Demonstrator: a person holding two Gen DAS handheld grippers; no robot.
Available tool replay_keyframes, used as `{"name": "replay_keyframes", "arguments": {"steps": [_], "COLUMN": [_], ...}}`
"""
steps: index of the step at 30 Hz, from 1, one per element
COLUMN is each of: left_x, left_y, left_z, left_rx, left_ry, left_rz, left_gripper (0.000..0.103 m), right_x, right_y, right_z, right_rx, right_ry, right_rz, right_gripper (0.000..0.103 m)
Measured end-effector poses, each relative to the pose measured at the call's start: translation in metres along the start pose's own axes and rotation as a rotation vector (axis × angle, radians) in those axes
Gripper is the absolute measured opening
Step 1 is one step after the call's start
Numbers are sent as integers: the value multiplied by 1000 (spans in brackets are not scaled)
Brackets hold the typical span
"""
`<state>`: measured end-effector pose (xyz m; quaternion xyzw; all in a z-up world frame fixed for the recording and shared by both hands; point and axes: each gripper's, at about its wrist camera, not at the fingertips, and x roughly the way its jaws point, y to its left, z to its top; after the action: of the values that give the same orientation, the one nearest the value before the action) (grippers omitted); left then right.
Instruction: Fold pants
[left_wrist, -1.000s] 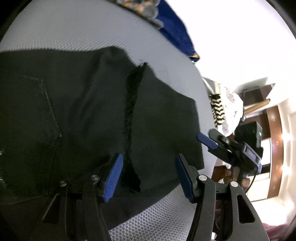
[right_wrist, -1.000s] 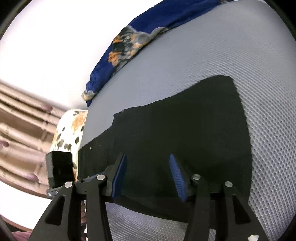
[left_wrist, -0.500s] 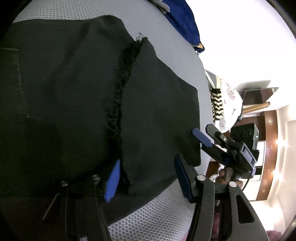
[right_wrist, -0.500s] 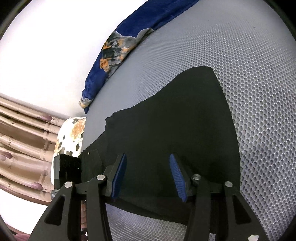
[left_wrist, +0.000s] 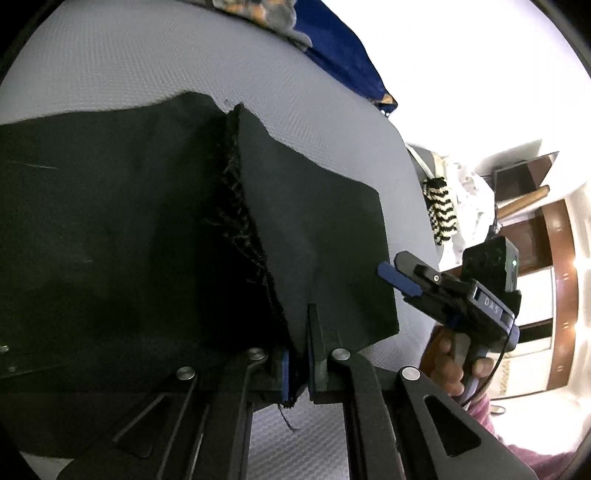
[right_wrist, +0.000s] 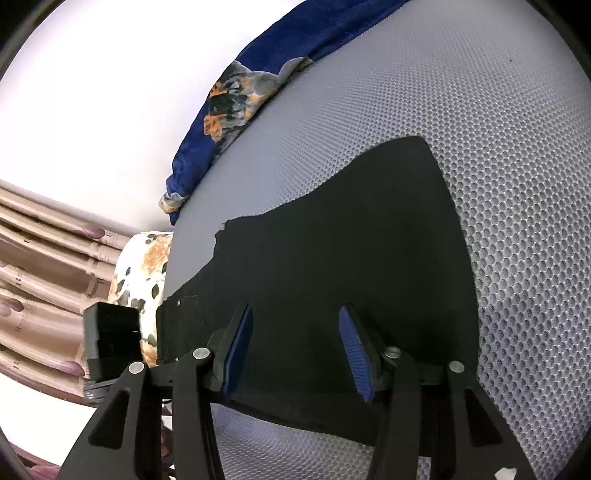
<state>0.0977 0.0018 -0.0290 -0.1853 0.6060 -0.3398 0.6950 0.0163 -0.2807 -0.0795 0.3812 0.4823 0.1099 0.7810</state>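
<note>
1. Nearest, bottom centre of the left wrist view: left gripper (left_wrist: 297, 365) clamped tight on a pinch of the black pants (left_wrist: 129, 240), blue pads pressed together on a fold by the frayed hem edge, a loose thread hanging just below.
2. Bottom centre of the right wrist view: right gripper (right_wrist: 295, 350) with jaws apart, blue pads either side of the pants (right_wrist: 351, 258), cloth between and beneath them but not pressed by either pad.
3. Pants spread flat on the grey mesh surface (right_wrist: 498, 129), filling the left and centre of the left wrist view and the lower centre of the right wrist view.
4. Judged soft, light and limp: likely to sag and drape from any single grip point, no stiffness to hold a crease. Frayed edge prone to slipping out or shedding threads, so a deeper bite behind the hem looks safer, with a second hold at the other corner to keep the fold even.
5. Farther off, right of the left wrist view: the right gripper in a hand (left_wrist: 454, 369) at the pants' edge.
6. Farthest, upper part of both views: a blue patterned cloth (right_wrist: 236, 103) at the surface's rim, well apart from the pants.
</note>
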Motion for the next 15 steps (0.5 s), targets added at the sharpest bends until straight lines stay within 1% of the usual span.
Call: {"name": "replay_keyframes", "arguments": {"steps": [1, 3, 5, 7, 8, 9, 10, 12, 13, 14, 15], "left_x": [0, 4, 13, 12, 11, 9, 6, -3, -8, -12, -14], "left_y": [5, 18, 31, 35, 33, 29, 21, 11, 3, -5, -11], "left_z": [-2, -6, -11, -13, -12, -12, -13, -15, -15, -14, -13], "left_rx": [-1, -10, 4, 11, 21, 45, 96, 184, 233, 276, 302], "left_ry": [2, 16, 41, 27, 30, 26, 9, -26, -58, -90, -108], "left_rz": [10, 60, 136, 127, 145, 167, 227, 320, 357, 382, 396], "left_gripper": [7, 7, 7, 10, 11, 11, 16, 19, 20, 21, 27], "right_x": [1, 6, 13, 22, 25, 28, 29, 28, 26, 24, 20], "right_y": [1, 2, 4, 5, 7, 10, 13, 21, 24, 27, 31], "right_z": [-1, -3, -5, -8, -9, -10, -10, -7, -5, -3, 2], "right_rx": [-3, -9, -21, -52, -73, -105, -127, -166, -183, -200, -222], "right_ry": [4, 14, 27, 49, 56, 63, 65, 64, 51, 34, 11], "right_rz": [1, -9, -25, -88, -123, -154, -170, -198, -210, -226, -255], "right_gripper": [47, 47, 47, 47, 46, 45, 45, 47, 47, 47, 47]}}
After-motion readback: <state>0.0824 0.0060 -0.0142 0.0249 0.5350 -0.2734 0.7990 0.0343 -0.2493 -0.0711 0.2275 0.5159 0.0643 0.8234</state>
